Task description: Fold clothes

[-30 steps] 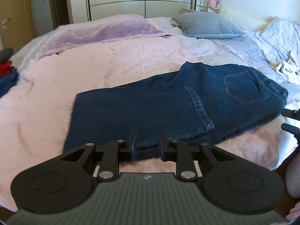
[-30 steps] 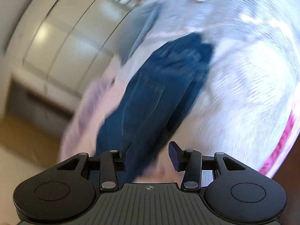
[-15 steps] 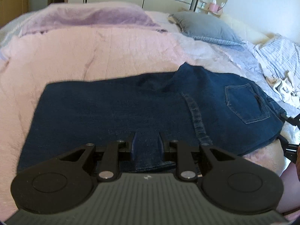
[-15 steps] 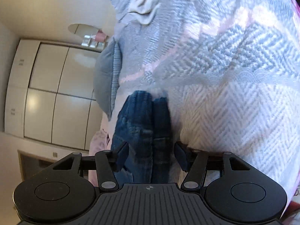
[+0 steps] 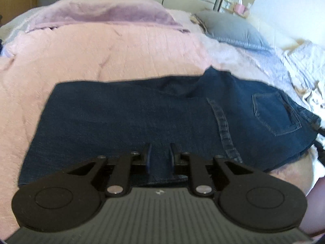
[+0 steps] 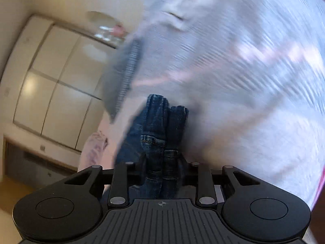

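Dark blue jeans [image 5: 154, 120] lie folded lengthwise on the pink bedspread [image 5: 101, 55], waistband and back pocket to the right. My left gripper [image 5: 160, 152] is over the near edge of the jeans, with denim between its narrowly spaced fingers. In the right wrist view my right gripper [image 6: 162, 158] is shut on the bunched waistband end of the jeans [image 6: 160, 126], which stands up between the fingers. The right gripper's tips also show at the right edge of the left wrist view [image 5: 321, 142].
A purple blanket [image 5: 101, 14] lies across the far side of the bed. A grey pillow [image 5: 231, 28] and white crumpled laundry [image 5: 312, 89] lie to the right. A grey-white patterned cover [image 6: 243, 81] fills the right wrist view. White wardrobe doors [image 6: 56, 85] stand behind.
My left gripper moved forward over the near edge of the jeans. My right gripper swung to the waistband end and closed on the bunched denim.
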`<action>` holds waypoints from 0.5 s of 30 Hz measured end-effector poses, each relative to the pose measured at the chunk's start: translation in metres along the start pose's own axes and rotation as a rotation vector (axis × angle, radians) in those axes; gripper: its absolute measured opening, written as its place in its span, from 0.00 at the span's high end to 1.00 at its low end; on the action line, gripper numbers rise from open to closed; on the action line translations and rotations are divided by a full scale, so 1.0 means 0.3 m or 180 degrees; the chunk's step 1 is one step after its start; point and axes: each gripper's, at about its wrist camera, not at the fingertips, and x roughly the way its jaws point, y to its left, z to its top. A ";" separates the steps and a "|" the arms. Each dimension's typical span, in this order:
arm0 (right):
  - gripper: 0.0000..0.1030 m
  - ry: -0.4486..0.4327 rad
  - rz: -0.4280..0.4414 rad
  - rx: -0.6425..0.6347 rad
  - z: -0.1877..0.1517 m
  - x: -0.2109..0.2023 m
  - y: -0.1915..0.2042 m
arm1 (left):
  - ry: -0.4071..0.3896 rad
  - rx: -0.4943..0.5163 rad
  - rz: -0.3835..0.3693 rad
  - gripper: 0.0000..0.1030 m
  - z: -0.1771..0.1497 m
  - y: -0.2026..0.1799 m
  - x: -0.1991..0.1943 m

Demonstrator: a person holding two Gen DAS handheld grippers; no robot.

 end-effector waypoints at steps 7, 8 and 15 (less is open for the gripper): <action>0.46 0.0046 -0.0100 0.0213 -0.045 0.056 -0.035 | -0.0008 -0.0281 -0.0067 0.85 0.010 0.099 -0.038; 0.58 0.0045 -0.0086 0.0283 -0.051 0.063 -0.062 | -0.0013 -0.0299 -0.0076 0.85 0.011 0.110 -0.044; 0.78 -0.0078 -0.0632 -0.0590 -0.077 0.062 0.110 | -0.0180 -0.0590 -0.0138 0.85 0.021 0.213 -0.111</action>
